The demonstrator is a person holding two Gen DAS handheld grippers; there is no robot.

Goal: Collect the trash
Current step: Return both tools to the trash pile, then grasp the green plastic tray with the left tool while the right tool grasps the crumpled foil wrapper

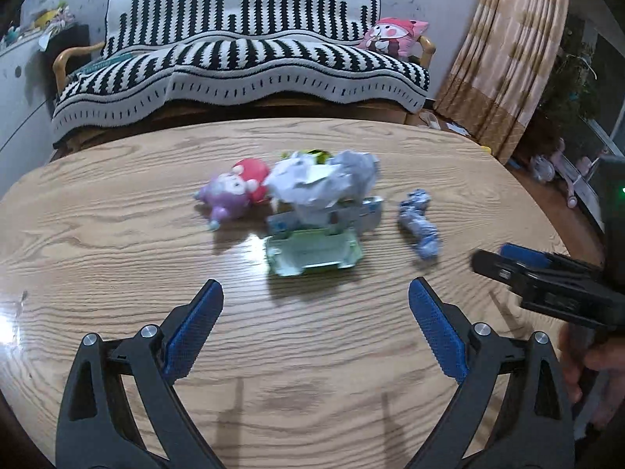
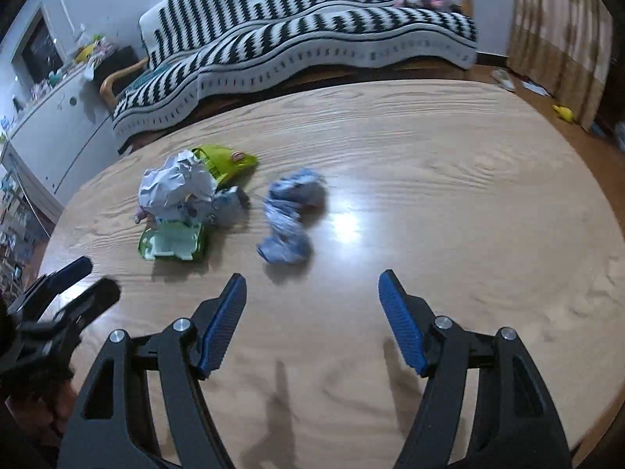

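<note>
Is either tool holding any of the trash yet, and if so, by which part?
Nothing is held. The left tool and the right tool are both open over the wooden table, short of the crumpled blue wrapper and the green package.

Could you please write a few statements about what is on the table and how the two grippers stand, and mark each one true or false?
1. Both the left gripper and the right gripper are open and hold nothing. True.
2. The twisted blue wrapper lies apart from the main pile. True.
3. The crumpled white paper lies alone on bare wood. False: it sits on top of the pile, above the flattened green carton.
4. The purple and red plush toy is gripped between the left fingers. False: it lies on the wooden table, beside the pile.
5. A trash bin stands on the table. False: none shows.
</note>
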